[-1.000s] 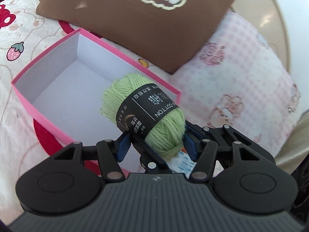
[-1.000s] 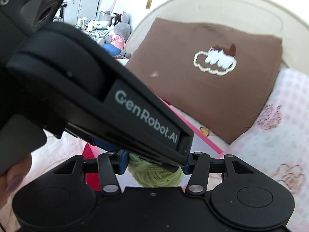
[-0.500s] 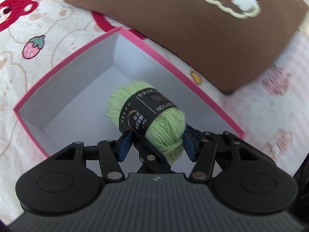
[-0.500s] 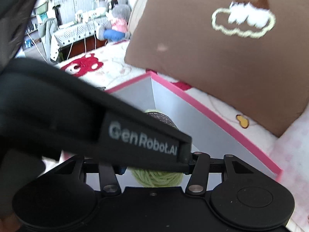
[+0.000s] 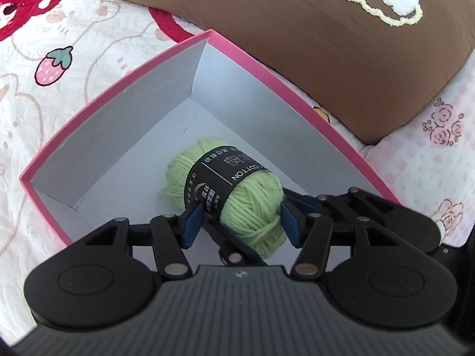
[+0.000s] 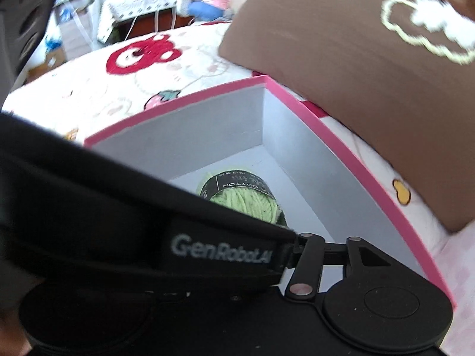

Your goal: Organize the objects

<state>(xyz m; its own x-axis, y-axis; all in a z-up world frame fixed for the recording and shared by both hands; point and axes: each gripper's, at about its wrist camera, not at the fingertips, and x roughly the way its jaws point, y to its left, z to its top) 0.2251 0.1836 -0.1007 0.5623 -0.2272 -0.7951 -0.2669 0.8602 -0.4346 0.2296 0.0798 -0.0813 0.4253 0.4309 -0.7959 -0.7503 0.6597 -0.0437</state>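
A bed [image 5: 89,68] with a white cartoon-print quilt is lying in bright daylight. A brown pillow [image 5: 341,44] is resting at its head, a pink floral pillow [image 5: 439,136] just beside. Beyond the bed, cluttered furniture [image 6: 142,9] is standing, blurred.

The bed [image 5: 89,68] carries a pink box [image 5: 267,72] near, a brown pillow [image 5: 341,44] just beyond it.

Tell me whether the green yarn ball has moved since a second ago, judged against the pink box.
Yes. The green yarn ball, between the left gripper fingers, has gone from over the pink box rim down inside it.
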